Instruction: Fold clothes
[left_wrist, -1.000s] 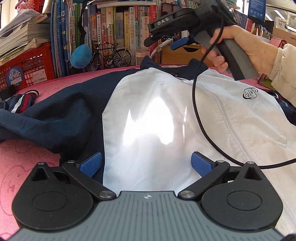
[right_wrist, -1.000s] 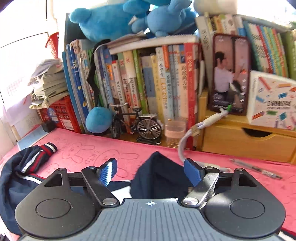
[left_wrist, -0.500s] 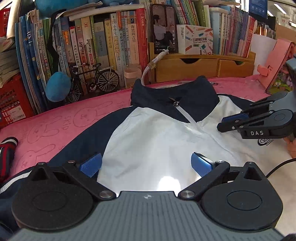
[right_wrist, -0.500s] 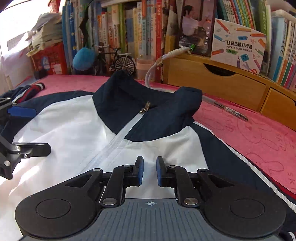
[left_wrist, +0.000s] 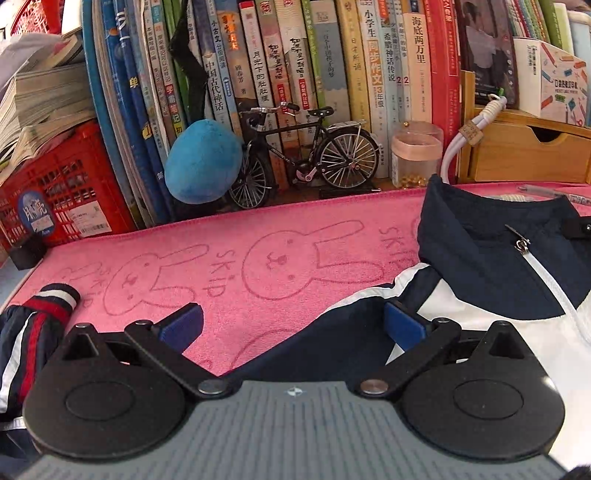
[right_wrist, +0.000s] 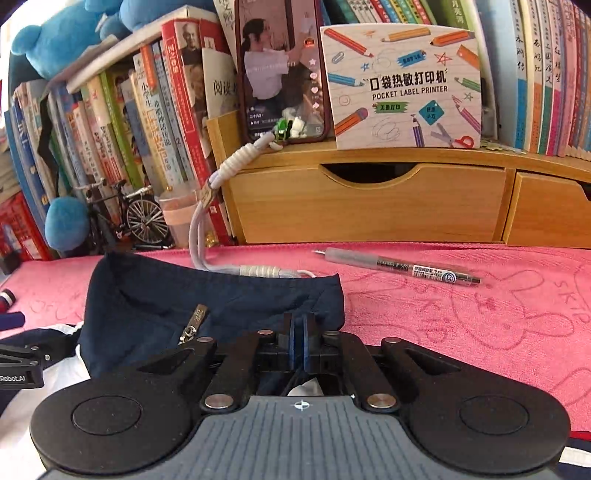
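- The jacket (left_wrist: 491, 280) runs off the right and bottom edges of the left wrist view; its lower body stays unseen.
- Whether cloth is pinched between the right gripper (right_wrist: 297, 345) fingers (right_wrist: 291, 343) cannot be told.
- The sleeve cuff (left_wrist: 35, 321) is cut by the left edge.
- Print on the pen (right_wrist: 402, 266) label is too small to read.

surface: table under pink rabbit-print towel (left_wrist: 295, 236) | on towel: navy-and-white jacket (left_wrist: 491, 258), pen (right_wrist: 402, 266), white cable (right_wrist: 266, 272) | back edge: model bicycle (left_wrist: 303, 151), jar (left_wrist: 415, 155), wooden drawers (right_wrist: 369, 203)
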